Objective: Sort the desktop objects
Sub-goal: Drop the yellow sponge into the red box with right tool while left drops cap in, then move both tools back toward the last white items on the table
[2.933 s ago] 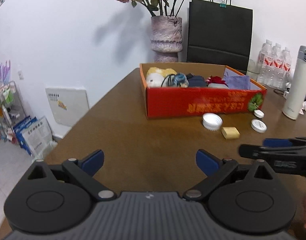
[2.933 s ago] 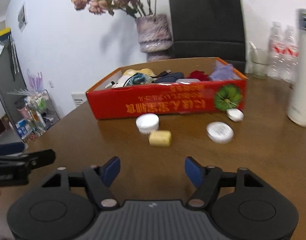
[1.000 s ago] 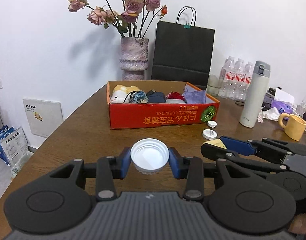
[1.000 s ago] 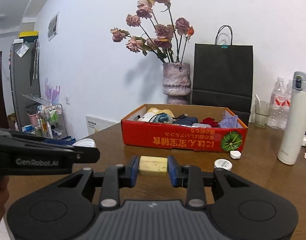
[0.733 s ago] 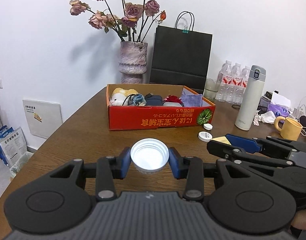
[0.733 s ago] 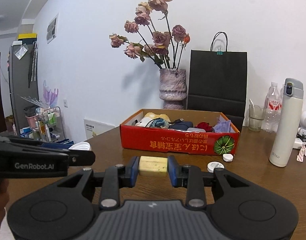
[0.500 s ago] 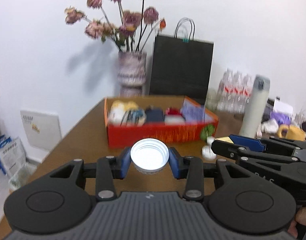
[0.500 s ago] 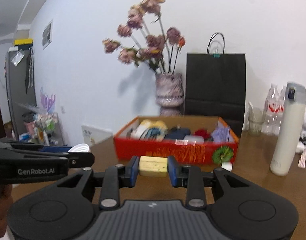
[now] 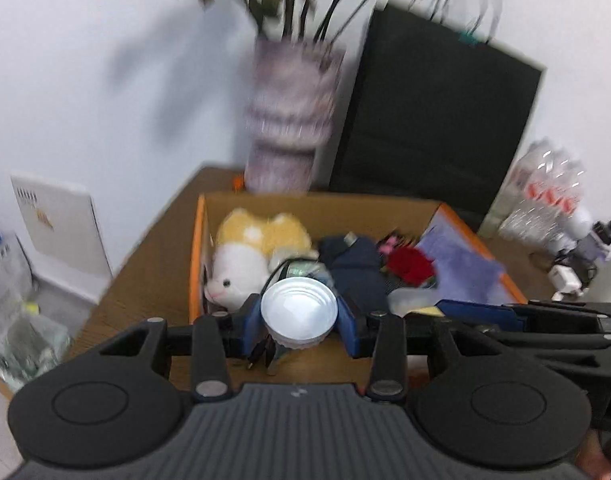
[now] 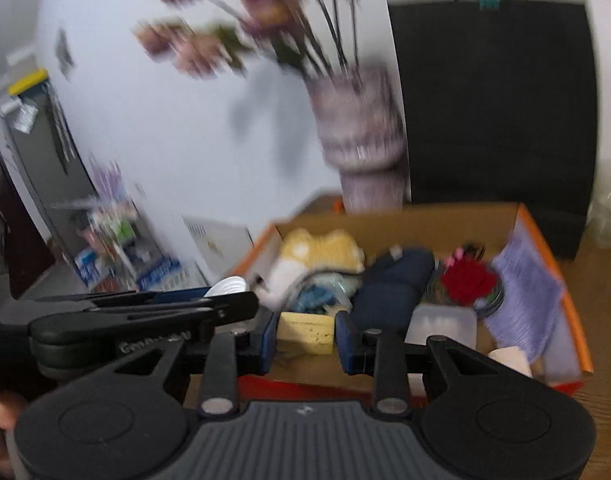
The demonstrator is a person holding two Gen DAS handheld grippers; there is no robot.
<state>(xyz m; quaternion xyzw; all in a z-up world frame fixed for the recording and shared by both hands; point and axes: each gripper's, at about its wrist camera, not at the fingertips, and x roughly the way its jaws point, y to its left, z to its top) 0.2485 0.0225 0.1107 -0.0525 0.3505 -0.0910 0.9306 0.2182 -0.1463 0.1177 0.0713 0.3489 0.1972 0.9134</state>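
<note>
Mid-delivery: left tool (image 9: 299,326) pinched white jar lid (image 9: 299,314), right tool (image 10: 305,338) pinched yellow sponge block (image 10: 305,332), both poised over near edge of orange cardboard box (image 10: 545,240); next, presumably, spread and dropped inside.

Even light, heavy motion blur

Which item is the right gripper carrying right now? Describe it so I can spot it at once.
Find the orange-edged cardboard box in front of the vase. Just above its near edge, the right gripper is shut on a small pale yellow block, flat-sided and speckled. Unlike the round white cap in the left gripper, it is rectangular.
</note>
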